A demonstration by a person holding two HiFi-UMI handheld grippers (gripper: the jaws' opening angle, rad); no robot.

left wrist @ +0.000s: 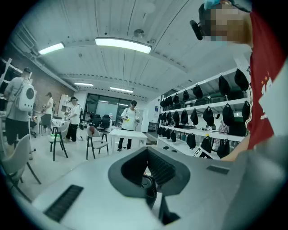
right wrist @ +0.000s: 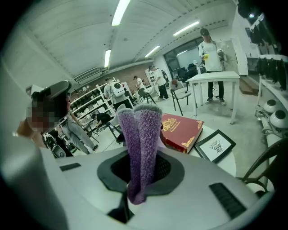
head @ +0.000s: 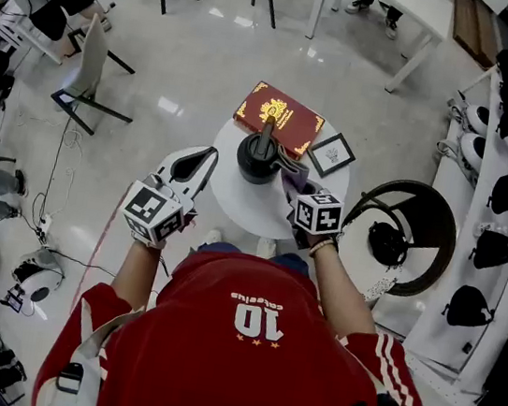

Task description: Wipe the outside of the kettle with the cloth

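A black kettle (head: 259, 156) stands in the middle of a small round white table (head: 227, 193). My right gripper (head: 294, 185) is just right of the kettle and close to it, shut on a folded purple cloth (head: 290, 176). In the right gripper view the cloth (right wrist: 139, 139) sticks up out of the shut right gripper (right wrist: 140, 173) and hides what lies straight ahead. My left gripper (head: 193, 167) hovers at the table's left edge, apart from the kettle. Its own view shows the left gripper (left wrist: 150, 173) shut on nothing and aimed up at the room.
A red book (head: 279, 118) and a framed picture (head: 331, 154) lie on the table behind the kettle. A black ring-shaped stand (head: 401, 233) sits to the right, with shelves of dark gear (head: 505, 197) beyond. A chair (head: 90, 69) stands to the left.
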